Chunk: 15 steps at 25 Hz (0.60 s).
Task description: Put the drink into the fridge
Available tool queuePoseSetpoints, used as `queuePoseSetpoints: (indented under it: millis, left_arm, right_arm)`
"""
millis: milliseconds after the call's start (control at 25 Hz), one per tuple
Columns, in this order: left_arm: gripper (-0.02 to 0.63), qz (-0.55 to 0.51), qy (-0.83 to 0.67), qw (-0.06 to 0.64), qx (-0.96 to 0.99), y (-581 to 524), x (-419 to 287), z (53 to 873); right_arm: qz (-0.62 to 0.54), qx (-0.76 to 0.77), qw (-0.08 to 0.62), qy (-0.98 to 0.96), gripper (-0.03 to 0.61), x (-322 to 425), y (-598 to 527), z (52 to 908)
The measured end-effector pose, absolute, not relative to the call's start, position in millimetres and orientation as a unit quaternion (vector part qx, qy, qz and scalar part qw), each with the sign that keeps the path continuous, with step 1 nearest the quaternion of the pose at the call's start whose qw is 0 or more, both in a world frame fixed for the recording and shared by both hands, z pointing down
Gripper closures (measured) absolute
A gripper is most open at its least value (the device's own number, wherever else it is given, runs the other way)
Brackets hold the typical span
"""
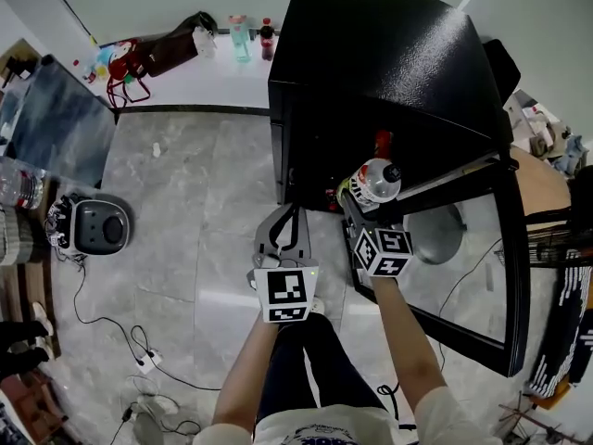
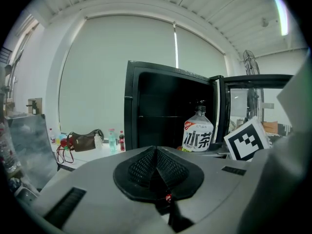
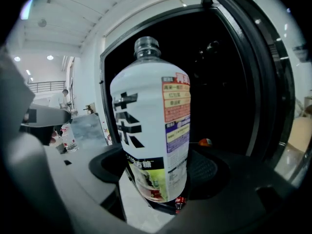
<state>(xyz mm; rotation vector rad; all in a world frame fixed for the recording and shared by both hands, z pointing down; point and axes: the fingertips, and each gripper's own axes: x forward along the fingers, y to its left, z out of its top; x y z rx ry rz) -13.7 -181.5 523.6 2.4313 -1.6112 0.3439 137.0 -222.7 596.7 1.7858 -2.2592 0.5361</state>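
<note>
**Bottle at the fridge mouth.** The right gripper holds the tea bottle low on its body. Its jaws stand wide, and the pads press the label from both sides. The bottle's long axis is upright, with the cap on top. In the head view the bottle sits at the open front of the black fridge.

The relation that governs the coming move is that the dark fridge interior lies straight ahead of the right gripper, along the line of its jaws. The right hand is therefore the nearer one and the only one loaded. Judged from this, what remains is a forward carry into the compartment and a release with the bottle upright.

The left gripper has its jaws closed together and holds nothing. In the head view it hangs just left of the right gripper, in front of the fridge's left edge.

**Surroundings.** The glass door is swung open to the right, and its edge runs near the bottle's right side. A red item is already inside, and an orange-capped object shows low in the compartment. Either may limit where the bottle can stand. Two small bottles and a dark bag rest on the white ledge by the wall, well apart from the work.
</note>
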Motion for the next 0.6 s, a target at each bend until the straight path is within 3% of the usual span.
queuePoseSetpoints:
  millis: [600]
  left_arm:
    - [0.609,0.131,-0.55,0.122,0.816,-183.0,-23.2,576.3]
  right_arm:
    - [0.185,0.598,0.148,-0.766,0.215,131.1,-260.1,662.1]
